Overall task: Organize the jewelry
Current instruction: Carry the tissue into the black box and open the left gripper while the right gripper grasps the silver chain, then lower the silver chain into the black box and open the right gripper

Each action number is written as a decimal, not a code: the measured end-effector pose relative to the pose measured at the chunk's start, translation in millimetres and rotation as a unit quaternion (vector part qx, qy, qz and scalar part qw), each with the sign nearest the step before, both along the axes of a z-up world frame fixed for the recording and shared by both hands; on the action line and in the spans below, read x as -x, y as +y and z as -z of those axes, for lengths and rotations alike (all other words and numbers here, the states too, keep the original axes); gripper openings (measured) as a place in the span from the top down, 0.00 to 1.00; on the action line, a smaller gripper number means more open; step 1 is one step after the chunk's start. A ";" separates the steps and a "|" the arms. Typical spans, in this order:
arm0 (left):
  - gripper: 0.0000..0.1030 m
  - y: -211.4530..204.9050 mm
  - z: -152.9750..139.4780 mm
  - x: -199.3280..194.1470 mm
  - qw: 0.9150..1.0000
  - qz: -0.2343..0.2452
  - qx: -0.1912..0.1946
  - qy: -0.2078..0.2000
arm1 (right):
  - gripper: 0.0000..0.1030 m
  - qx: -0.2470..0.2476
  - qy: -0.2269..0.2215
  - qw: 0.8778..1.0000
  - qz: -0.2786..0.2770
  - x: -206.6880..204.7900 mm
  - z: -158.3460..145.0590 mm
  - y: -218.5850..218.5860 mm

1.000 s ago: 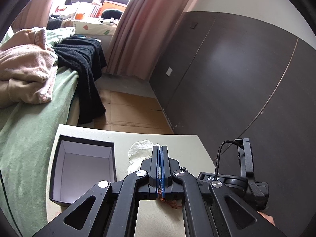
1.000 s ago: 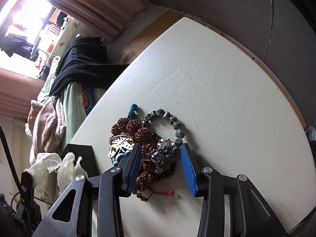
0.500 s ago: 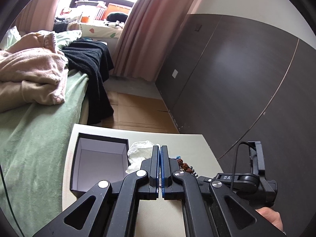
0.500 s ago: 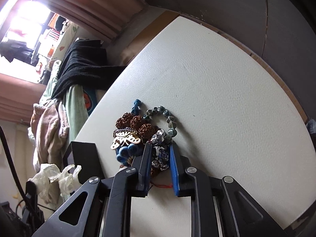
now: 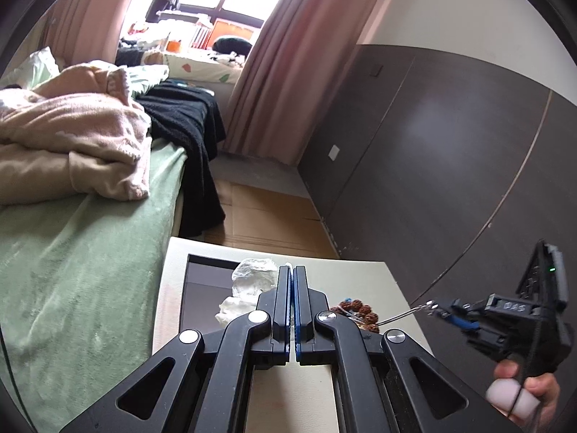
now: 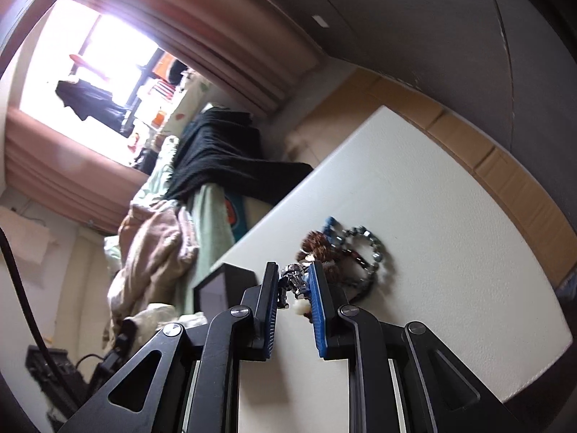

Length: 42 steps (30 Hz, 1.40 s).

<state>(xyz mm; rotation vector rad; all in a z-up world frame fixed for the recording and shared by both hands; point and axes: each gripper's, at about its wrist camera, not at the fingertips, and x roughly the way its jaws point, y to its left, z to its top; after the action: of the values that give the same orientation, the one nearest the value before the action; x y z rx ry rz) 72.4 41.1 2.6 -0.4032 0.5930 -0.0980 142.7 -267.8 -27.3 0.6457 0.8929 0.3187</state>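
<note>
The white padded table [image 6: 450, 252] carries an open black cardboard box [image 5: 202, 299] at its bed-side corner and a heap of beaded bracelets [image 6: 346, 252] mid-surface. The right hand-held gripper [image 6: 294, 281], whose jaws have just been closing, pinches a silver metal chain piece [image 6: 294, 278] lifted off the heap. The left hand-held gripper [image 5: 292, 306] is clenched on nothing. Lift straight and slowly so tangled strands drop free, then carry it to the box; the table edge lies close beyond, with bare surface towards the wall.
</note>
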 end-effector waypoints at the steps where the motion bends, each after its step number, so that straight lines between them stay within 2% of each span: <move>1: 1.00 3.2 3.7 -4.0 1.000 0.000 0.009 0.006 | 0.82 0.002 -0.006 1.000 -0.003 0.5 -5.3 2.6; 7: 1.00 16.2 8.4 -12.2 0.999 -0.002 0.031 0.014 | 0.82 0.016 -0.040 0.999 -0.014 3.1 -38.1 17.4; 14: 0.99 31.9 15.3 -22.3 0.997 0.002 0.071 0.031 | 0.83 0.038 -0.085 0.995 -0.027 2.4 -94.0 36.7; 15: 0.98 32.6 16.5 -23.9 0.996 0.007 0.077 0.036 | 0.90 0.038 -0.093 0.994 -0.030 2.6 -102.9 39.7; 19: 0.96 37.3 23.1 -32.4 0.993 0.015 0.102 0.061 | 0.90 0.048 -0.115 0.991 -0.037 4.6 -132.7 51.8; 20: 0.93 37.8 23.8 -33.1 0.992 0.016 0.104 0.065 | 0.90 0.051 -0.123 0.990 -0.039 5.7 -139.9 55.5; 21: 0.83 39.1 24.5 -34.0 0.992 0.017 0.107 0.069 | 0.90 0.054 -0.132 0.989 -0.040 7.1 -148.0 59.2; 22: 0.66 41.0 24.3 -33.7 0.991 0.017 0.111 0.070 | 0.90 0.057 -0.139 0.988 -0.041 8.9 -154.8 62.7; 23: 0.57 43.7 23.0 -31.8 0.991 0.014 0.116 0.065 | 0.90 0.059 -0.144 0.987 -0.041 10.4 -159.3 65.2; 24: 0.42 47.1 20.3 -29.0 0.991 0.007 0.121 0.054 | 0.90 0.060 -0.147 0.986 -0.041 11.1 -163.8 68.1; 25: 0.34 49.8 16.4 -24.3 0.992 -0.001 0.122 0.041 | 0.90 0.060 -0.150 0.986 -0.043 11.7 -168.3 71.3; 28: 0.26 56.0 4.7 -13.5 0.993 -0.007 0.119 0.016 | 0.90 0.067 -0.161 0.984 -0.046 14.8 -184.2 81.9; 34: 0.17 68.5 -3.9 -3.0 0.992 -0.018 0.127 0.002 | 0.90 0.091 -0.200 0.975 -0.042 23.4 -223.9 98.8; 42: 0.14 92.2 -4.8 4.3 0.988 -0.042 0.150 -0.005 | 0.90 0.104 -0.234 0.965 -0.051 36.8 -264.7 124.2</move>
<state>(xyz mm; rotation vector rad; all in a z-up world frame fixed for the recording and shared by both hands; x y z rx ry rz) 68.2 133.3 7.4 -0.7197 0.5508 -0.1086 105.8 -143.6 237.3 0.3075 0.4957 0.4407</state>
